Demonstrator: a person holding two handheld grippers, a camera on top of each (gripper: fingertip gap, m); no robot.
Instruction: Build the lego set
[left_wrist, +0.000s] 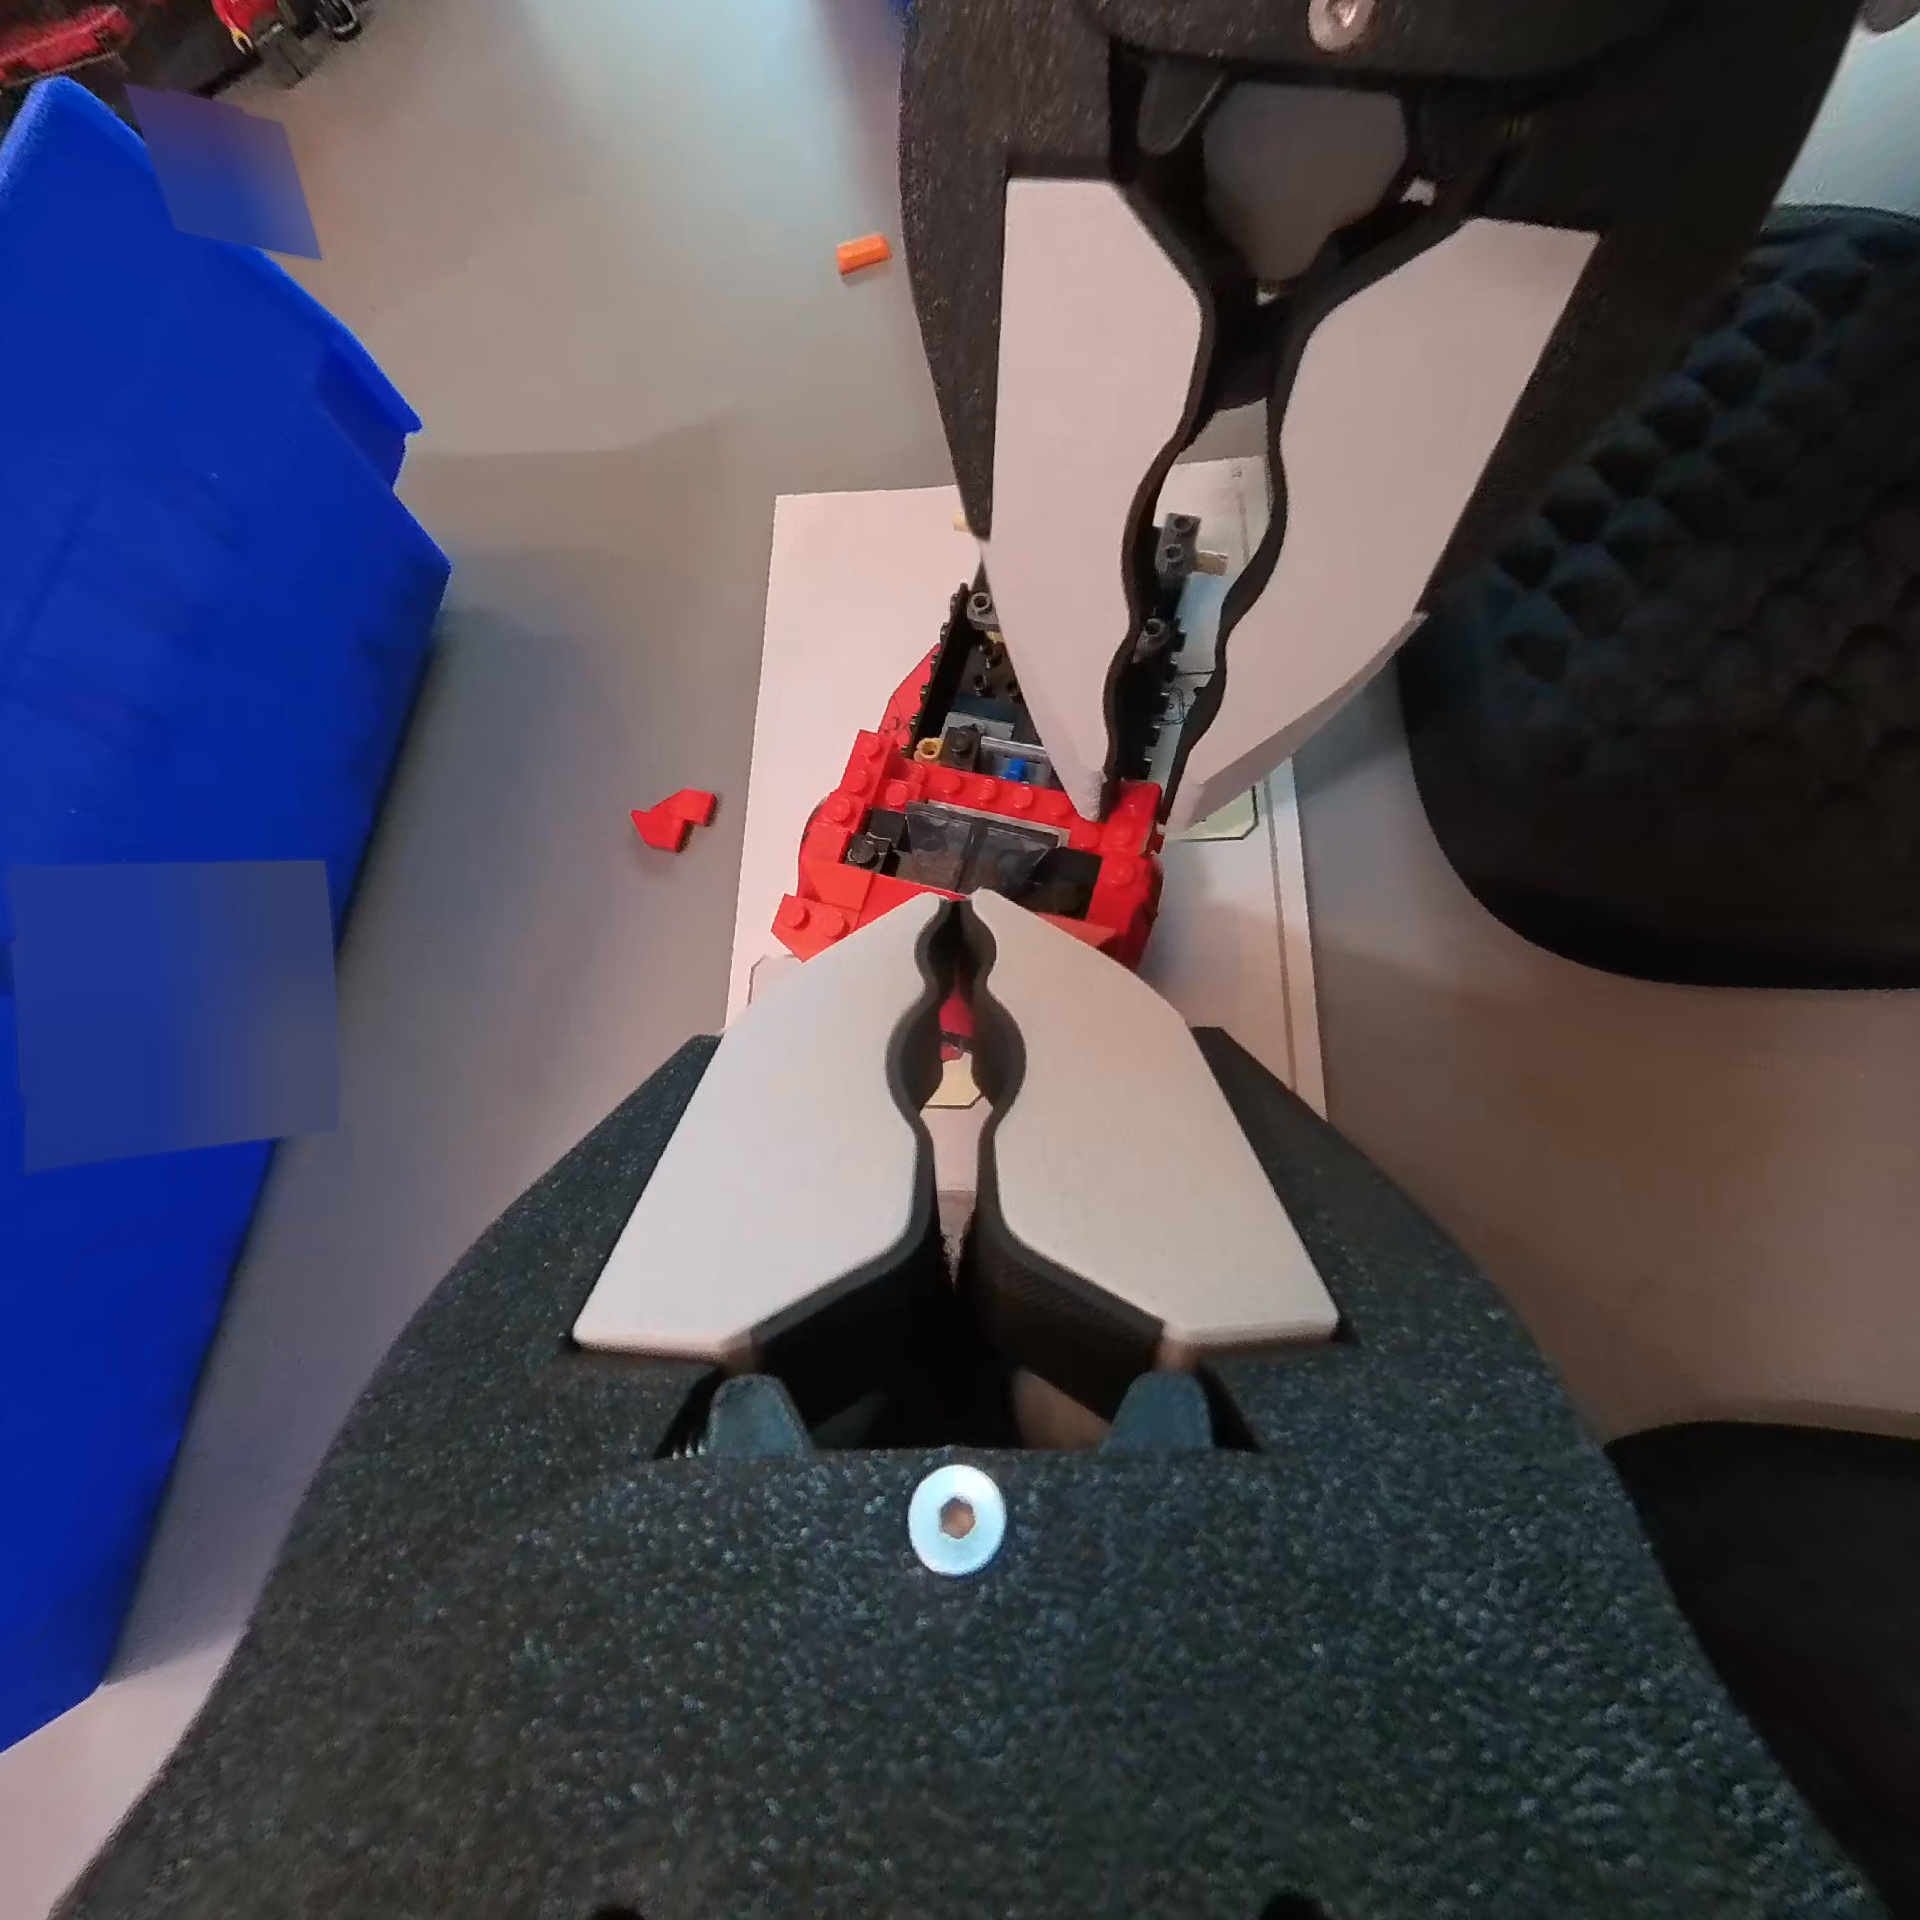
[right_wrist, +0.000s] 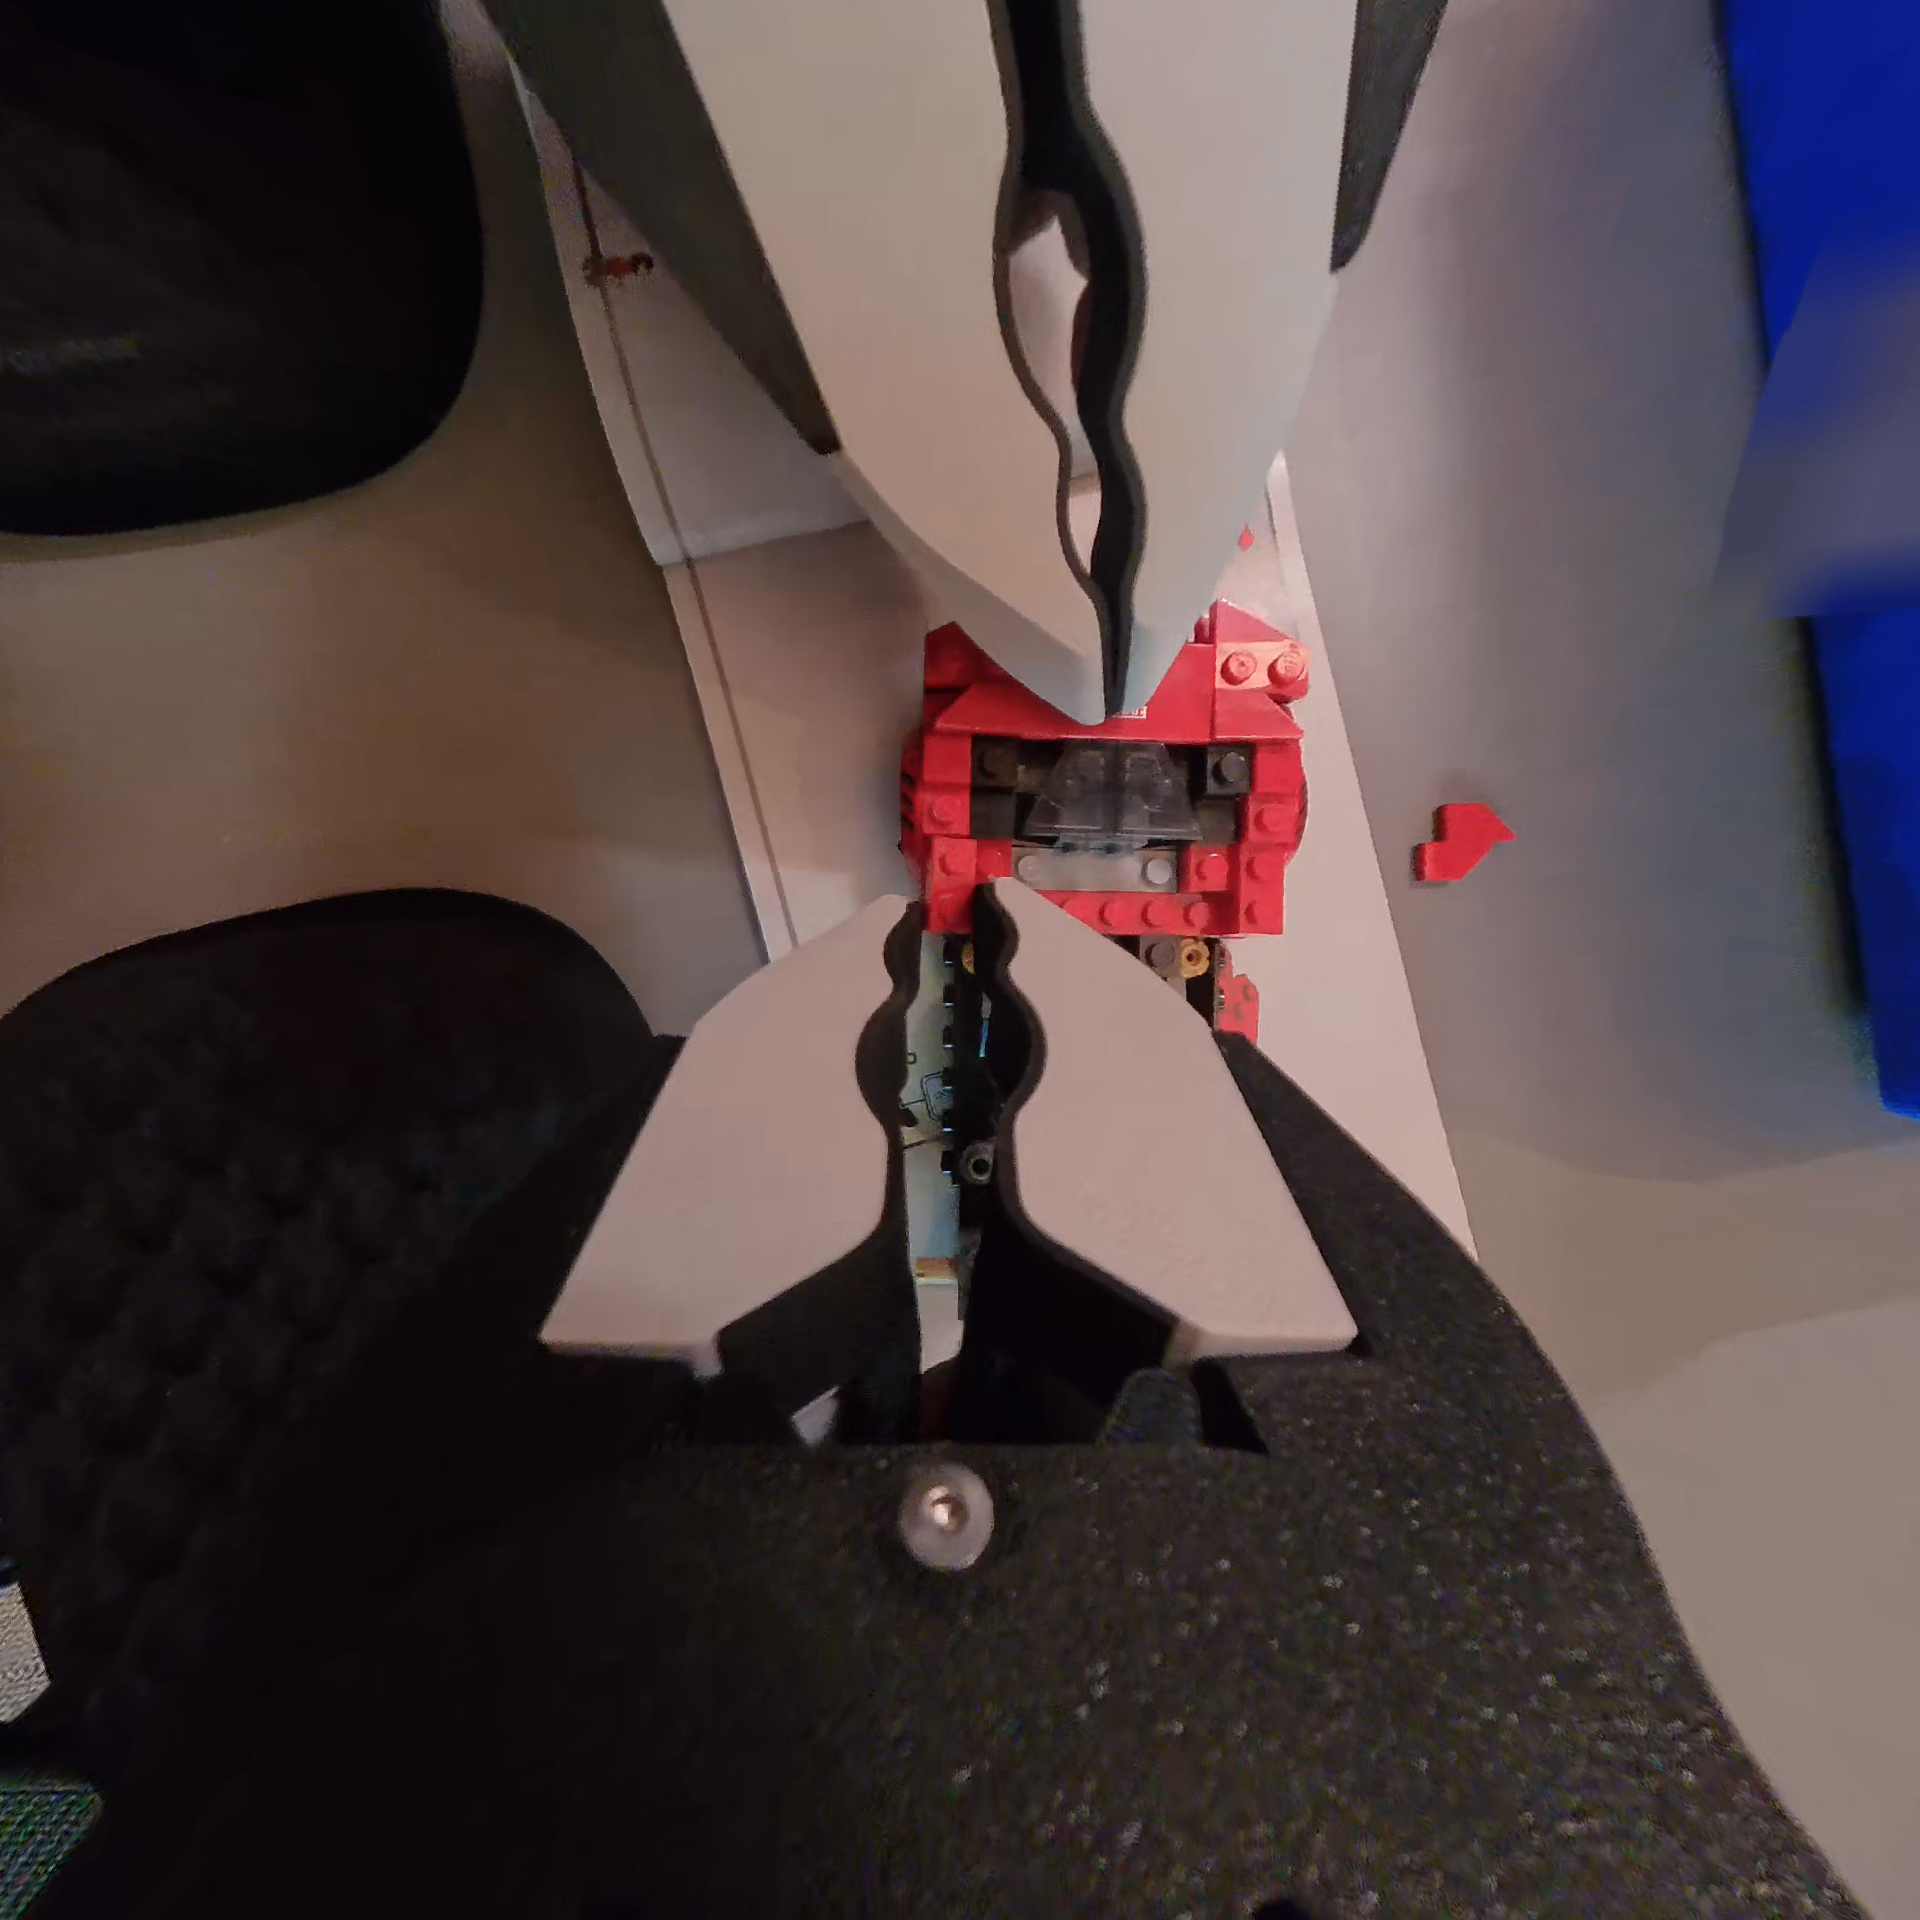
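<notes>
My left tongs (left_wrist: 958, 902) pinch the red-and-black brick car's (left_wrist: 977, 831) nose; my right tongs (right_wrist: 951, 902), narrowly parted, straddle its side wall. Uneven squeezing could pop plates loose.

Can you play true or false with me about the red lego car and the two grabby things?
1. The lego car sits on a white sheet. True.
2. The left gripper has wide-open jaws. False: its jaws are nearly together at the car's red end.
3. A loose red piece lies on the table, apart from the car. True.
4. The bin beside the table is green. False: it is blue.
5. The right gripper comes at the car from the side opposite the left gripper. True.
6. A small orange piece is stuck on top of the car. False: it lies alone on the table, far from the car.
</notes>
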